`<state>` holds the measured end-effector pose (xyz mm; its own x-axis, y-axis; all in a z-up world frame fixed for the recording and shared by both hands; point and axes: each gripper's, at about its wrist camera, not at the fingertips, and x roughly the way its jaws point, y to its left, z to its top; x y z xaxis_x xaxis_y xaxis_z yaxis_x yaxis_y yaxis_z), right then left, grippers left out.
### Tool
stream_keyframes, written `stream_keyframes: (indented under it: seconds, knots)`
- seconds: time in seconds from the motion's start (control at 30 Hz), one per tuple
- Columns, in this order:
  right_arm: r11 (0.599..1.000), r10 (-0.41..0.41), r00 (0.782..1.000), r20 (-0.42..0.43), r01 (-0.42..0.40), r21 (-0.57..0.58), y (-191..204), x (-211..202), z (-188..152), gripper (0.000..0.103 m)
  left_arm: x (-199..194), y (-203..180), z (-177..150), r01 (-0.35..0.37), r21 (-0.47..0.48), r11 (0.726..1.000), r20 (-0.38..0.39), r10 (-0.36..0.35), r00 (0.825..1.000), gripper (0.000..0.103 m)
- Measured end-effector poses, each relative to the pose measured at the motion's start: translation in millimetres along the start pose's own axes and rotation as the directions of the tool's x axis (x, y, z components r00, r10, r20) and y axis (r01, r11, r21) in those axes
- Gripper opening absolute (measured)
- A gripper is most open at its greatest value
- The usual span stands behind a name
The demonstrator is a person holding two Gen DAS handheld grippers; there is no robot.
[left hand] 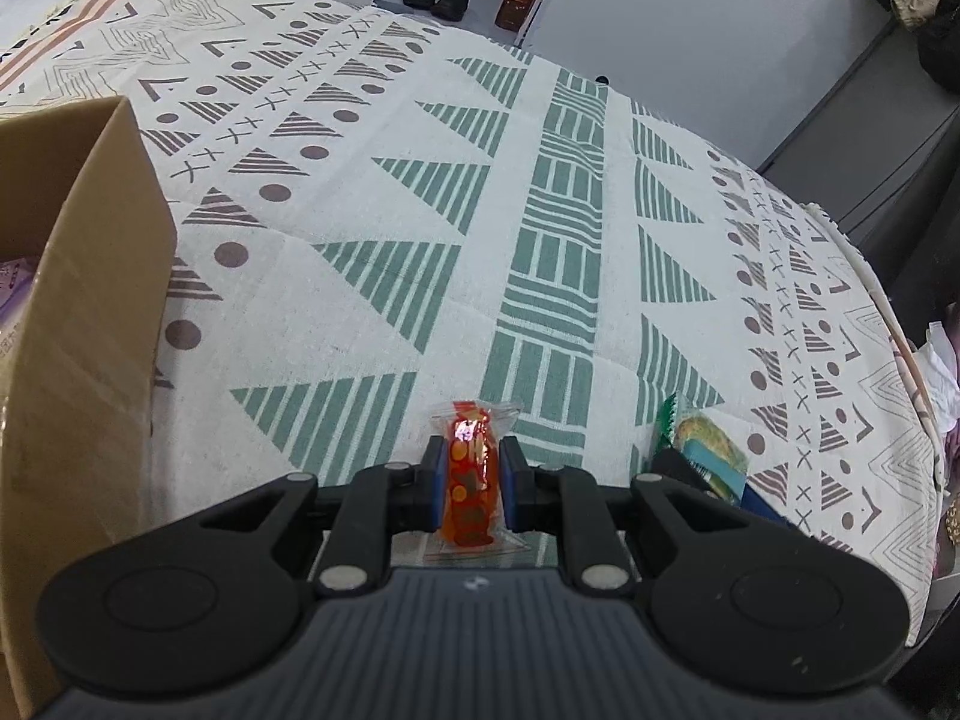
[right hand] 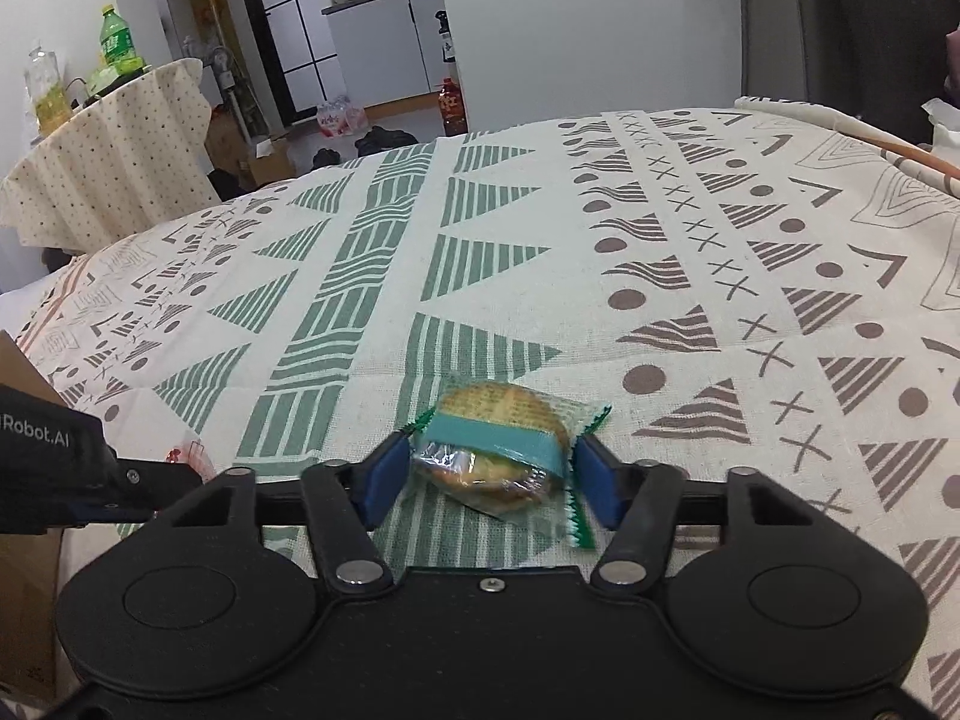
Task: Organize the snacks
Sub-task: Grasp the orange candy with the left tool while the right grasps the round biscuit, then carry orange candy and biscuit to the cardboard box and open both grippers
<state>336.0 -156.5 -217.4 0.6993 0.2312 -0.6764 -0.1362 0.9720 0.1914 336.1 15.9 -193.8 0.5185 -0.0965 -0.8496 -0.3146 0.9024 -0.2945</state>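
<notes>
Left wrist view: our left gripper (left hand: 470, 483) is clamped on the orange candy packet (left hand: 470, 480) at lower centre, over the patterned cloth (left hand: 372, 222). The cardboard box (left hand: 84, 300) at the left edge holds something purplish, hard to identify. Right wrist view: our right gripper (right hand: 489, 480) brackets the wrapped biscuit (right hand: 498, 444), pads seemingly not yet pressing. Both snacks remain unboxed.

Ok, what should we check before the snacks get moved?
1. Left hand-held gripper shut on the orange candy: ok.
2. Right hand-held gripper around the cookie pack: ok.
3. Right pads pressing the pack: not ok, gaps show on both sides.
4. Cardboard box nearby with an open top: ok.
5. Room left inside the box: cannot tell.
</notes>
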Motion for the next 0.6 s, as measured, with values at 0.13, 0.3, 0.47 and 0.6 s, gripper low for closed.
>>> stream_keyframes:
  seconds: [0.13,0.3,0.47,0.6]
  knots:
    - [0.999,0.029,1.000,0.001,-0.029,0.022,-3.3,-12.5,-2.1,0.054,-13.5,-4.4,-0.6,0.012,0.009,1.000,0.027,-0.013,1.000,0.017]
    - [0.998,0.034,0.999,0.025,-0.035,0.047,-6.5,-37.7,-3.9,0.054,-41.8,-4.4,-4.2,0.019,0.006,1.000,0.072,-0.019,0.997,0.017]
    - [0.996,0.037,0.998,0.060,-0.042,0.080,-6.3,-66.9,2.1,0.054,-72.6,-0.3,-7.2,0.036,-0.001,0.999,0.114,-0.035,0.993,0.017]
    - [0.995,0.037,0.996,0.082,-0.045,0.093,-1.9,-92.9,-2.9,0.054,-90.5,1.4,-6.8,0.049,0.004,0.999,0.148,-0.049,0.988,0.017]
